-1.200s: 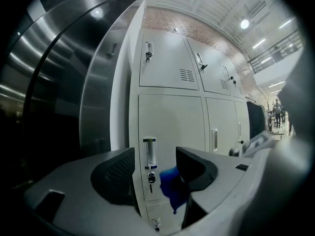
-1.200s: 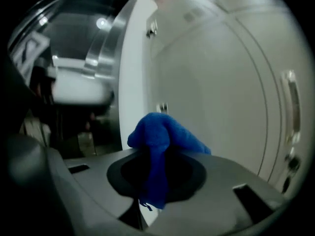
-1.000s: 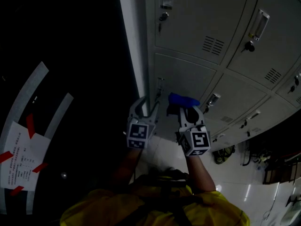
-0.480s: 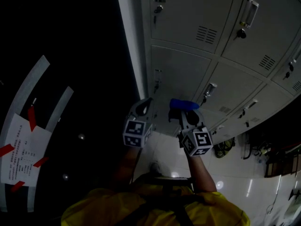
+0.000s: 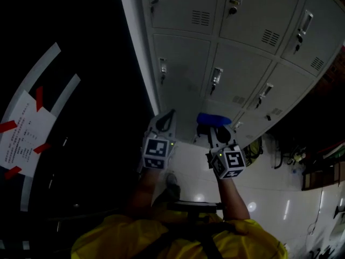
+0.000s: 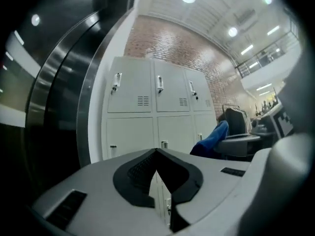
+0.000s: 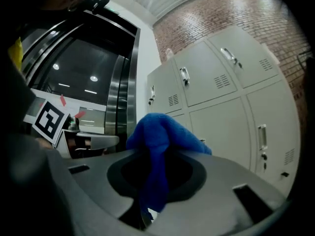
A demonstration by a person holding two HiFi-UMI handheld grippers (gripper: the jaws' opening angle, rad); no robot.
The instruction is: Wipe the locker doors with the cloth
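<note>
Two grippers raised before grey locker doors point(image 5: 183, 58).
Left gripper point(image 5: 172, 112) jaws closed, nothing between them; right gripper point(image 5: 216, 125) clamps the blue cloth point(image 5: 213, 117), bunched over its tips, facing the doors.

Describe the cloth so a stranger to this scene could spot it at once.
Find the bank of grey lockers. In front of its lower doors, the right gripper points at them; the cloth is the bright blue bundle pinched in its jaws. The left gripper beside it holds nothing.
</note>
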